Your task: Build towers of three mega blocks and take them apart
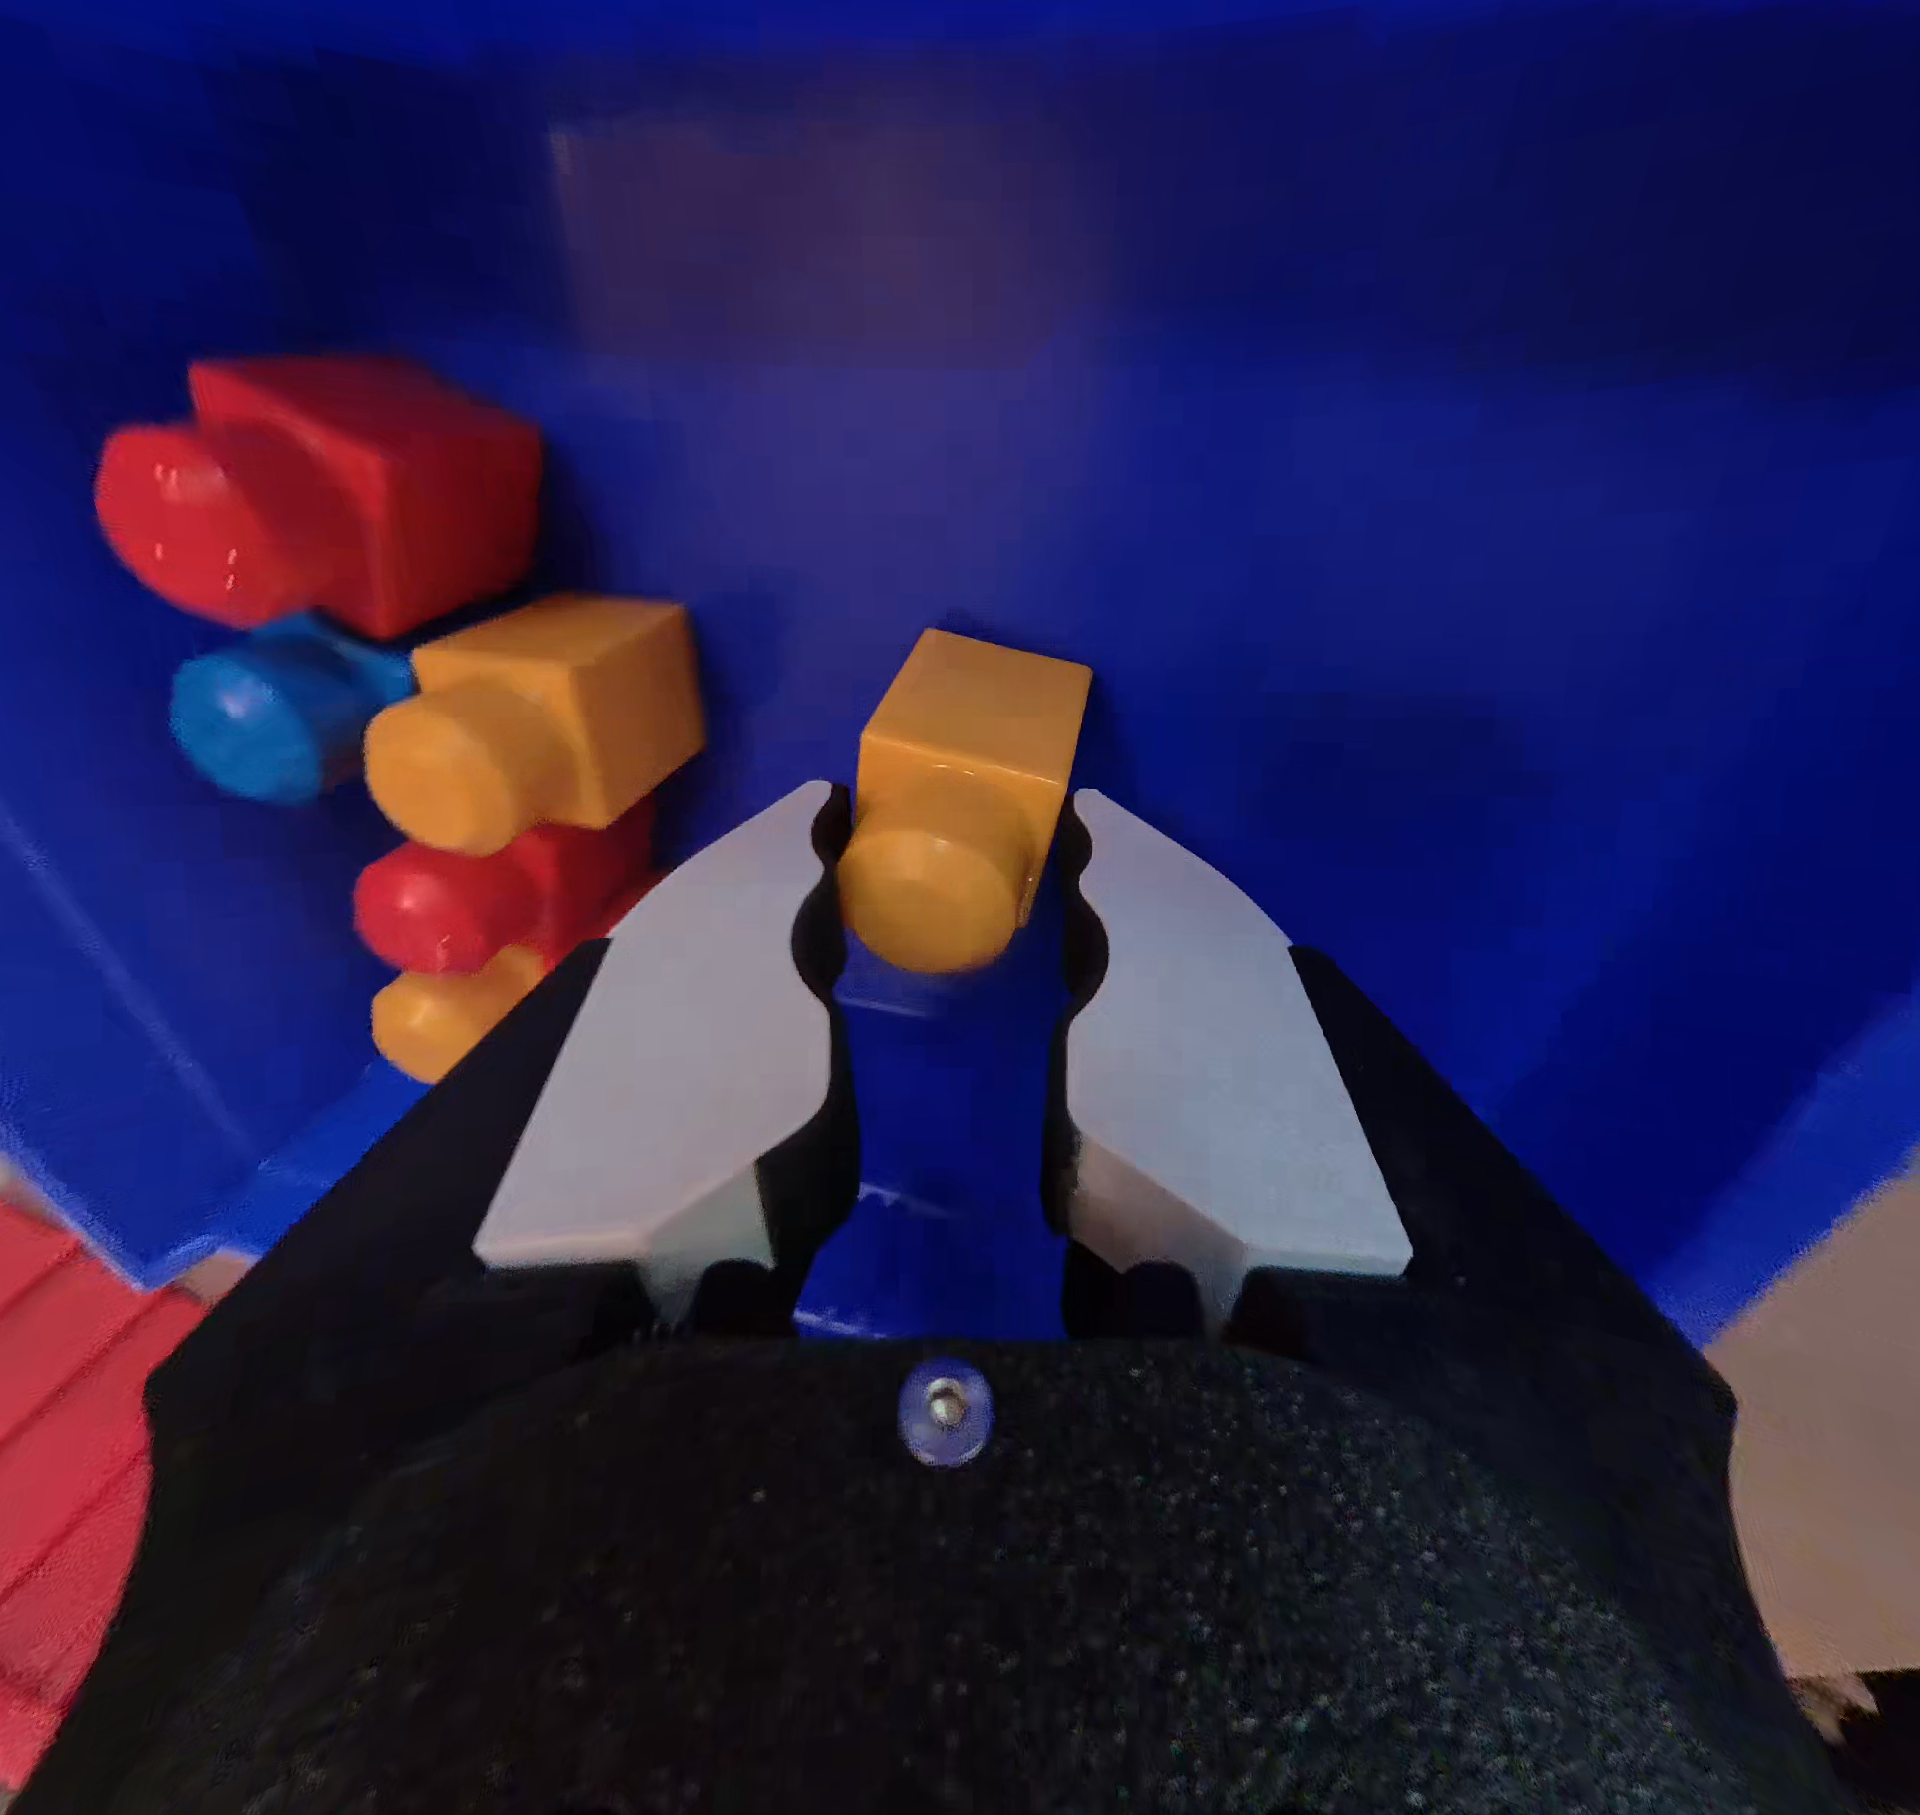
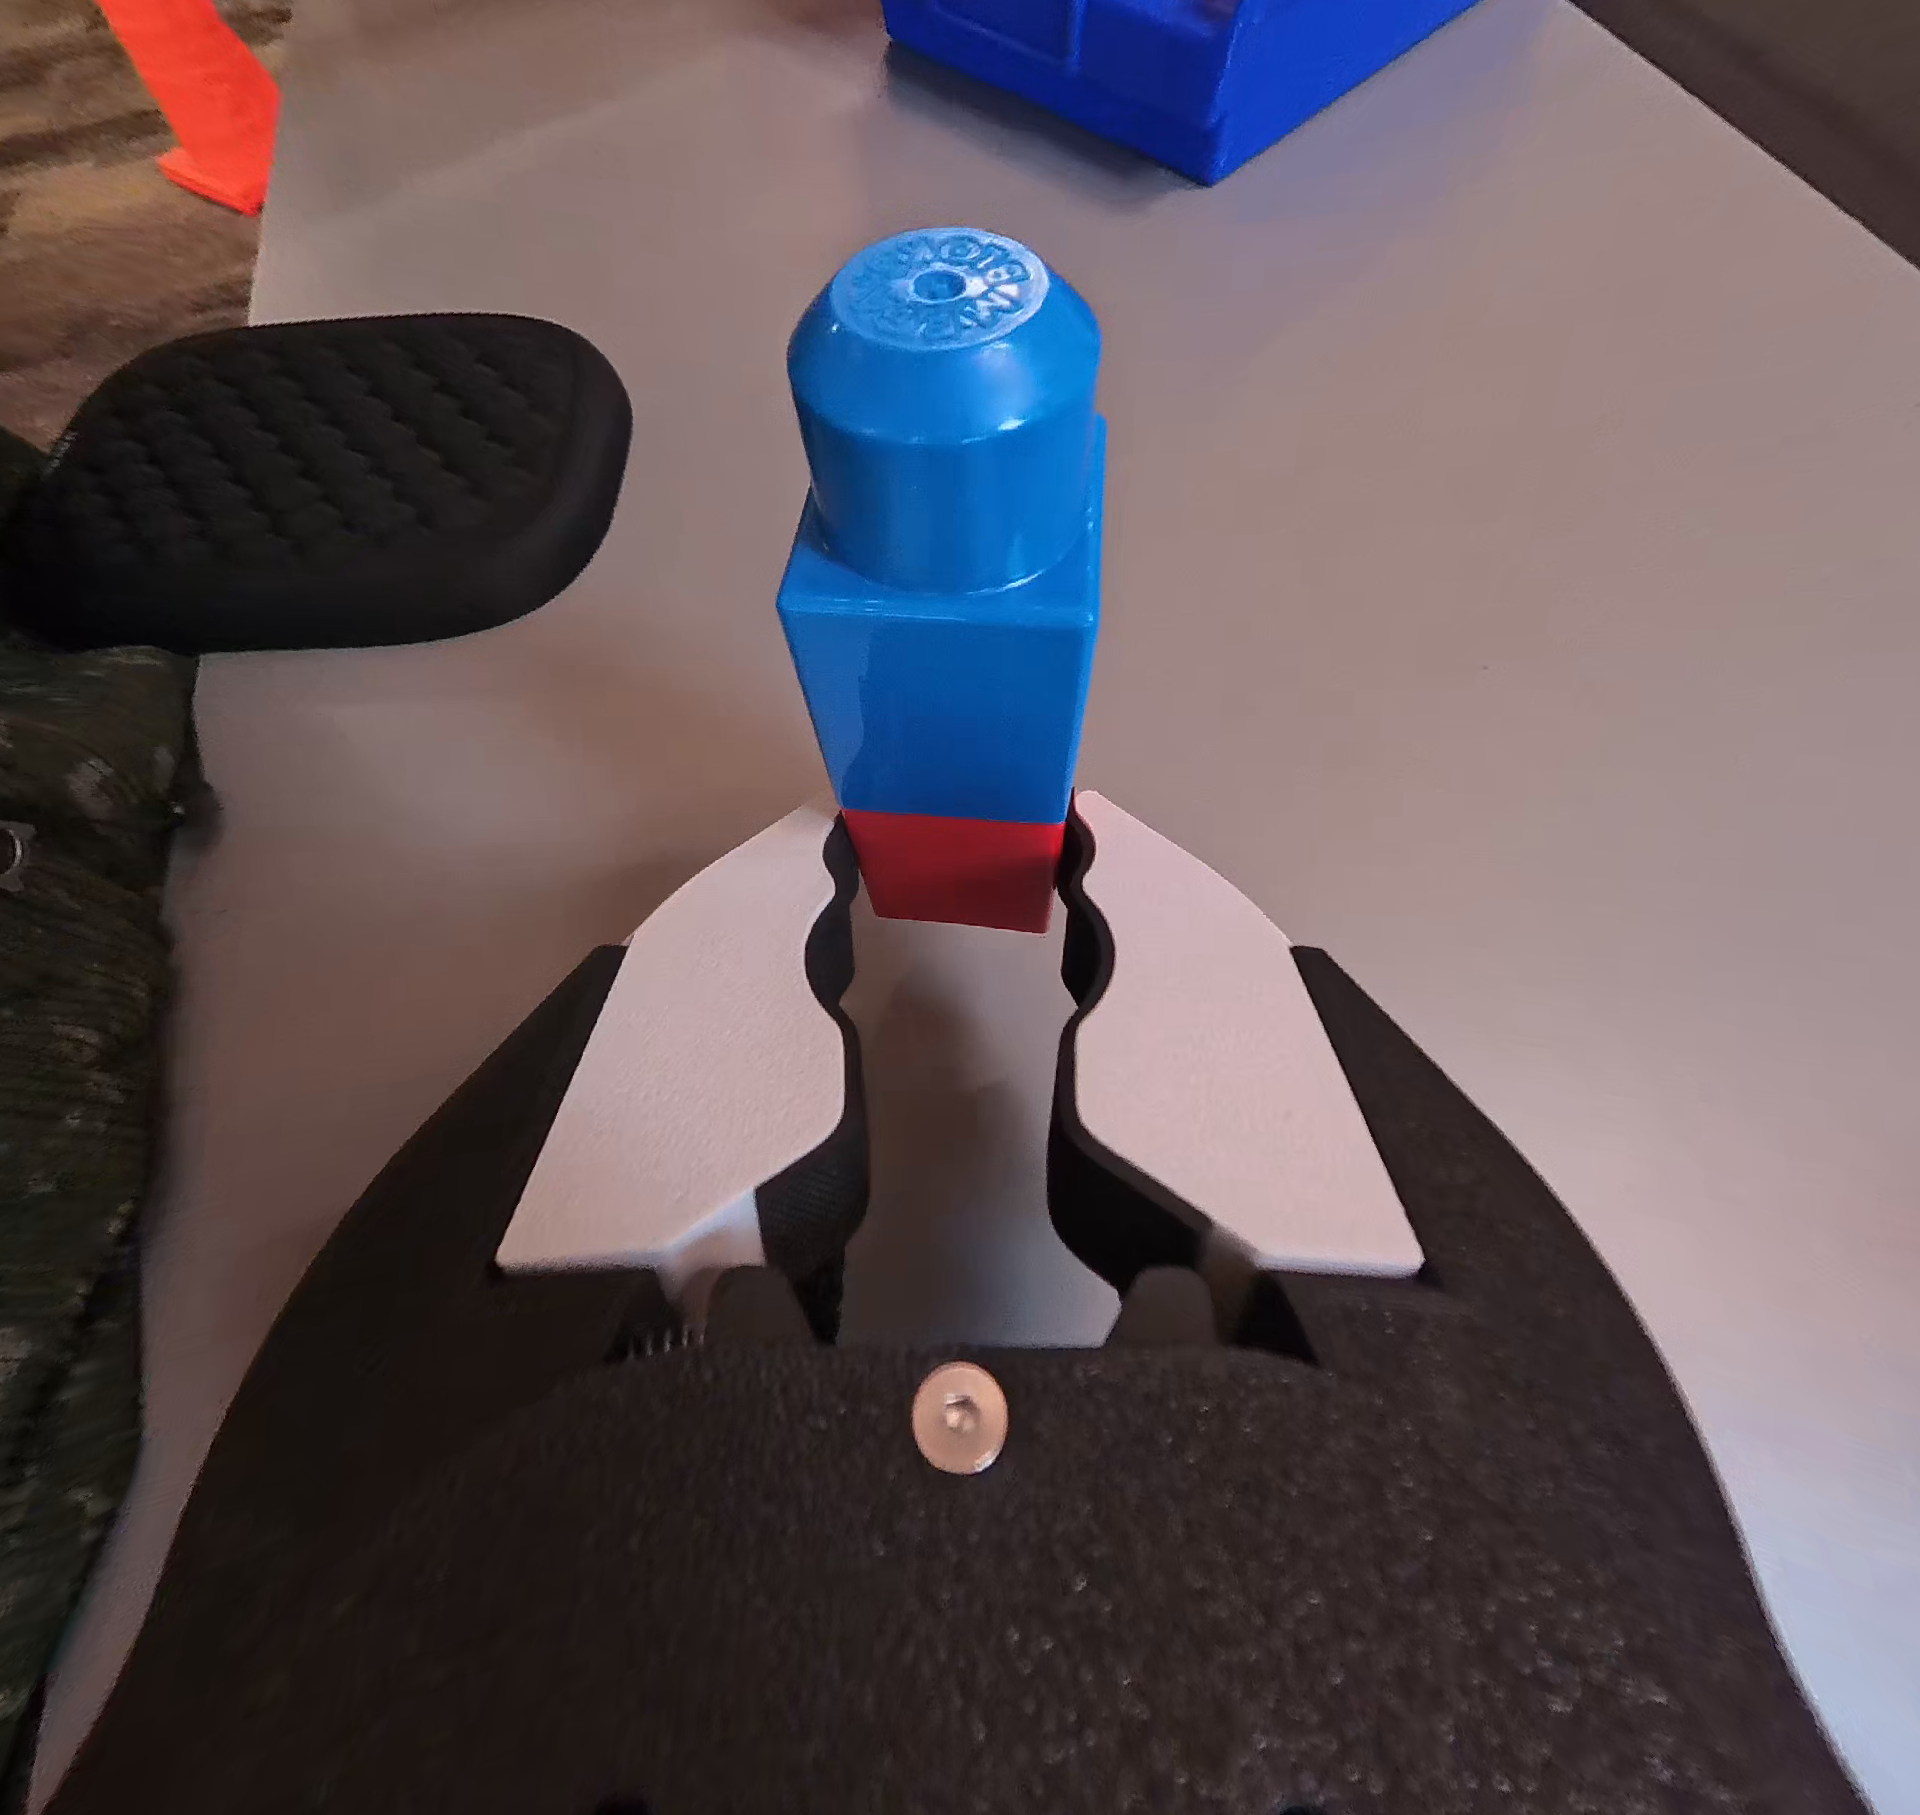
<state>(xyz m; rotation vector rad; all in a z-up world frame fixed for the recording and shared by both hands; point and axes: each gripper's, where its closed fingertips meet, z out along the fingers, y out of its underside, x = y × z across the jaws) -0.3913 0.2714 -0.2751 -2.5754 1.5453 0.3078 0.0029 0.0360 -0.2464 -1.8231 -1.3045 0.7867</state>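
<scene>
Left tool (image 1: pixel 951 799): my L tool reaches into a deep blue plastic bin (image 1: pixel 1351 363); its white fingers are closed partway, clamped on an orange single-stud plastic mega block (image 1: pixel 966 778), stud facing the cam.
Held orange block: gripped by its square body at the fingertips, inside the bin; can't tell if it touches the bin floor.
Loose pile in bin: to the left of my L tool, by the bin's left wall, several blocks lie jumbled, studs toward the cam: a red one-stud block (image 1: pixel 332 492) farthest, a light-blue block (image 1: pixel 260 711) just under it, a second orange block (image 1: pixel 540 716) touching both, a smaller-looking red block (image 1: pixel 488 898) nearer, and another orange piece (image 1: pixel 447 1012) partly hidden behind my finger.
Right tool (image 2: pixel 956 866): my R tool is over the grey table (image 2: pixel 1455 726); fingers partly closed, pinching a red plastic block (image 2: pixel 956 877) by its sides.
Stack in R tool: a blue one-stud plastic block (image 2: pixel 940 560) sits pressed on top of the red one, upright, stud toward the cam w/ raised lettering on its top.
Bin from R view: same blue bin (image 2: pixel 1174 72) sits far on the table, well apart from the stack, orange bit showing inside.
Other: black textured pad (image 2: pixel 312 477) at the table's left edge; orange cone (image 2: pixel 177 72) on the floor beyond.
</scene>
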